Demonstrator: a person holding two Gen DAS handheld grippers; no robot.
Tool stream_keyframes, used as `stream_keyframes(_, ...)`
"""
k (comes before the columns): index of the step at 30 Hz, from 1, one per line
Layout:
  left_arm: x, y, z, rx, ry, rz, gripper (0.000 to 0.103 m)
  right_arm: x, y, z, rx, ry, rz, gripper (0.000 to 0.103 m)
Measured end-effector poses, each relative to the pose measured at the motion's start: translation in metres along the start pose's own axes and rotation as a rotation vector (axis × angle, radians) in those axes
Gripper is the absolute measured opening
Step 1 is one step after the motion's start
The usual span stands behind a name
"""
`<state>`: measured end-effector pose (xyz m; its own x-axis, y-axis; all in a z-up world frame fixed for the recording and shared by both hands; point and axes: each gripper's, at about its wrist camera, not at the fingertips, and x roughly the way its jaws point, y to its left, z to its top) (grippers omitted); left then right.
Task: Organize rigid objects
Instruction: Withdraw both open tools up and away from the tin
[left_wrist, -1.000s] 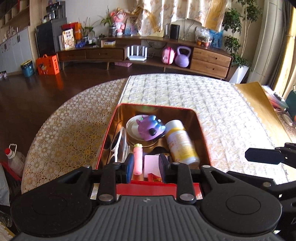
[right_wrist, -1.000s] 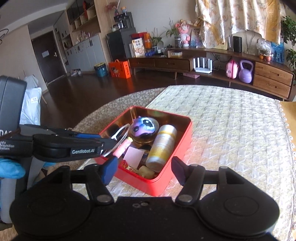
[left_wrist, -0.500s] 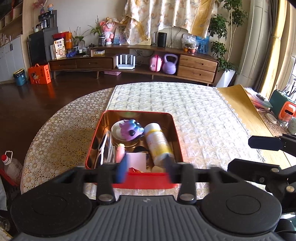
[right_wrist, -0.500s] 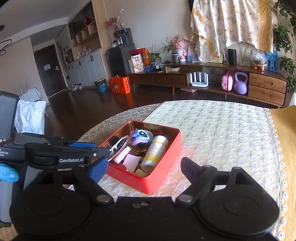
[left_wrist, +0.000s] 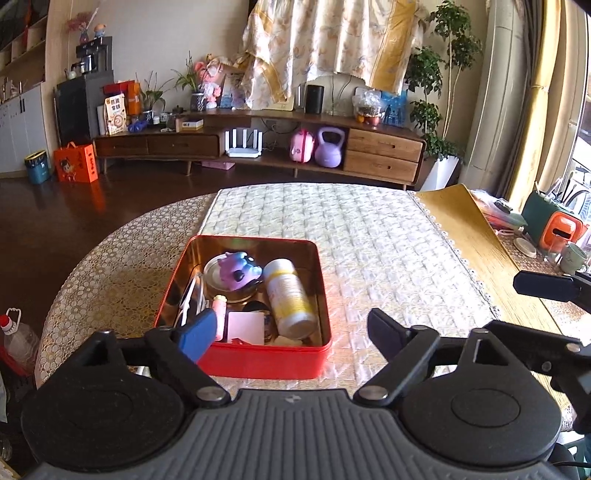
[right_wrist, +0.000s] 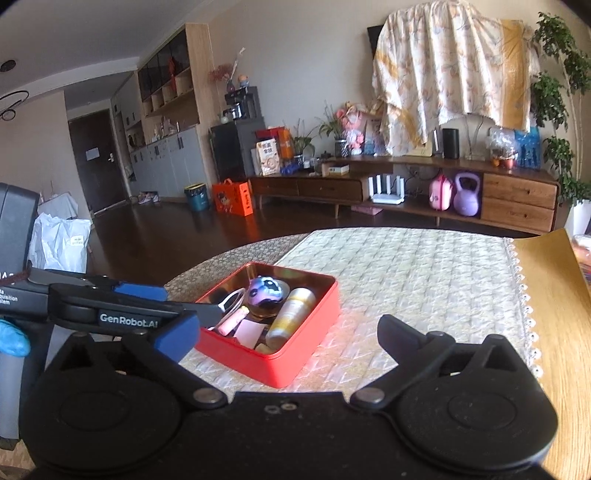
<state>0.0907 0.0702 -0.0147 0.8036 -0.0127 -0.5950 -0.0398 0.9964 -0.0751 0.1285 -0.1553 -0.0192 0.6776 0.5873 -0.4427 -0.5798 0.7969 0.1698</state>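
Both grippers, left (left_wrist: 290, 332) and right (right_wrist: 288, 334), gape empty near the tin (left_wrist: 258, 363); a careless sweep could shove it.

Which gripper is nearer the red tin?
Left. The left gripper hangs open right over the near rim of the red tin; the right gripper is open, farther back.

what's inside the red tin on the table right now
In the red tin: a purple toy on a round lid, yellow bottle, pink tube, white glasses, pale card. Items beneath are hidden.
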Motion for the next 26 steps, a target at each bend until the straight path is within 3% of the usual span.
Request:
stream_keyframes(3, -0.004, -0.006, -0.002, 0.007, -0.015, 0.001, 0.103, -0.004, -0.007, -0.002, 0.025, -0.004, -0.003, 0.103)
stream_keyframes(19, -0.002, -0.027, -0.01, 0.047, 0.001, 0.008, 0.103, -0.004, -0.037, -0.02, 0.141, 0.008, -0.054, 0.103)
stream_keyframes(26, 0.006, -0.028, -0.011, 0.042, 0.022, 0.005, 0.103, -0.002, -0.06, -0.03, 0.189, 0.016, -0.117, 0.103)
